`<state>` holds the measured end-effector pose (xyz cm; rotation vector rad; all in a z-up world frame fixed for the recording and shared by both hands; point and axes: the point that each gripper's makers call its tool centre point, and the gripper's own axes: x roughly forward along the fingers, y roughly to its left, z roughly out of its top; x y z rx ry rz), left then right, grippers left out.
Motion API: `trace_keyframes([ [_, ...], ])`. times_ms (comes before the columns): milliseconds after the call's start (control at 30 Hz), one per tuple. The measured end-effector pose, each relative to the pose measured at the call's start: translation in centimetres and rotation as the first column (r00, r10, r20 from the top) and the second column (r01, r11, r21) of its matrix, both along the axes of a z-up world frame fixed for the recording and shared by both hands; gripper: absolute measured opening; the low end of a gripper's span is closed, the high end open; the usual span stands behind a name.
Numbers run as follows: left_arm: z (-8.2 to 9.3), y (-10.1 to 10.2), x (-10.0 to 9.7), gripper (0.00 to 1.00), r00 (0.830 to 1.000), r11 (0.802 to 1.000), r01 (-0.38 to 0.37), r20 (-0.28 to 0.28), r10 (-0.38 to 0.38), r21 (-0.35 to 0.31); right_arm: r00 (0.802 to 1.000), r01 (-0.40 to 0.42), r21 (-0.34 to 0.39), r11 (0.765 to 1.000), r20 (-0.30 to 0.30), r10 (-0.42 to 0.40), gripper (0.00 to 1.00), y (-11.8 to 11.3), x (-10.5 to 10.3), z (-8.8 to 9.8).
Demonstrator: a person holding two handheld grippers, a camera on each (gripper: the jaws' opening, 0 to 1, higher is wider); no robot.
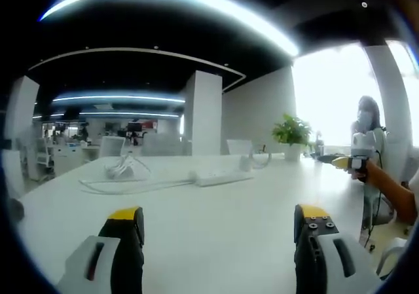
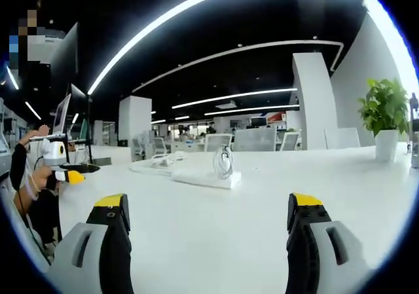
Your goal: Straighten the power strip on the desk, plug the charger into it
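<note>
Left claw (image 1: 219, 232) and right claw (image 2: 206, 225) gape wide, seemingly empty.

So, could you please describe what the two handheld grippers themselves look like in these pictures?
The left gripper has two black jaws with yellow tips, each backed by a light grey moulded shell with a dark slot; screw heads show on one jaw. The right gripper is built alike: black jaws, yellow tips, grey shells. Seen from the other side, each gripper has a white body with a yellow-and-black front.
</note>
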<state>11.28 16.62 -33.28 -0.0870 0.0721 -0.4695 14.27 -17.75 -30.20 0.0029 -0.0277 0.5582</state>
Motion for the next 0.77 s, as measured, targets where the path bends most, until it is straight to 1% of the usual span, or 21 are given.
trace_keyframes([
  [367, -0.20, 0.42, 0.00, 0.98, 1.000, 1.000, -0.010, -0.003, 0.010, -0.002, 1.000, 0.003, 0.011, 1.000, -0.003, -0.003, 1.00, 0.08, -0.22, -0.22],
  [767, -0.41, 0.39, 0.13, 0.98, 1.000, 1.000, -0.009, -0.007, 0.009, -0.002, 1.000, -0.005, 0.019, 1.000, -0.007, 0.005, 1.00, 0.58, -0.20, -0.34],
])
